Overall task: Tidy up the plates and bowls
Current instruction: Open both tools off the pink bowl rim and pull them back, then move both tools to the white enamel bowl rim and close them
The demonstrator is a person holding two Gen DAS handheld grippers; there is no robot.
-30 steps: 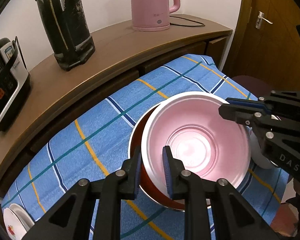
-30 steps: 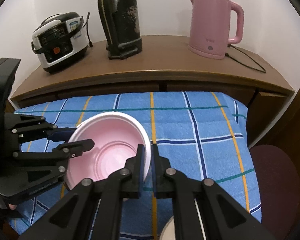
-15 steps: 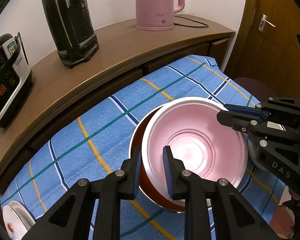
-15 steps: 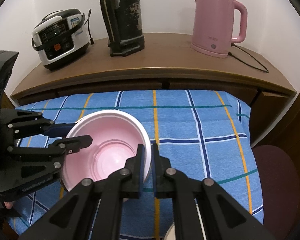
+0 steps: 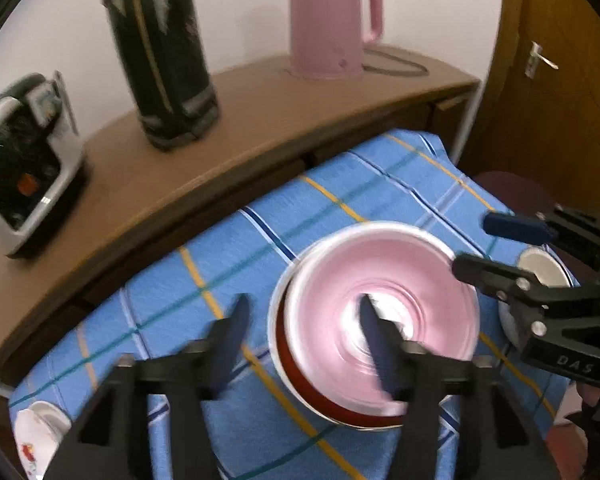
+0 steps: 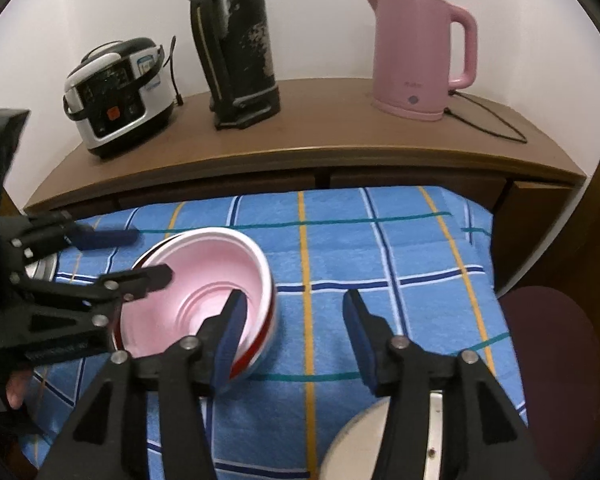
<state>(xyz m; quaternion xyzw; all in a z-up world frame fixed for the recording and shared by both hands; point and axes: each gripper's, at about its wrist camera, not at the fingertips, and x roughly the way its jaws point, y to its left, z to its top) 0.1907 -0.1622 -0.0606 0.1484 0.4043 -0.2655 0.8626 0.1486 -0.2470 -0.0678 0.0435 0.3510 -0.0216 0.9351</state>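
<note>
A pink bowl (image 5: 380,300) (image 6: 204,276) sits nested in a red bowl (image 5: 300,384) (image 6: 266,332) on the blue checked tablecloth (image 5: 340,184). My left gripper (image 5: 304,320) (image 6: 140,256) straddles the bowl's near rim. Its jaws are opening, and neither pad presses on the rim. My right gripper (image 6: 294,320) (image 5: 488,248) stands over the opposite rim, one finger inside the bowl and one over the cloth. Its jaws are opening too, clear of the rim.
A white flowered plate (image 5: 36,428) lies at the cloth's near left corner. A pale metal-rimmed dish (image 5: 540,272) (image 6: 380,440) lies under the right gripper. On the wooden sideboard (image 6: 320,120) stand a rice cooker (image 6: 116,96), a black flask (image 6: 236,44) and a pink kettle (image 6: 416,52).
Both grippers were shut on the pink bowl's rim; now both have let go and their jaws stand apart. The bowl rests in the red bowl.
</note>
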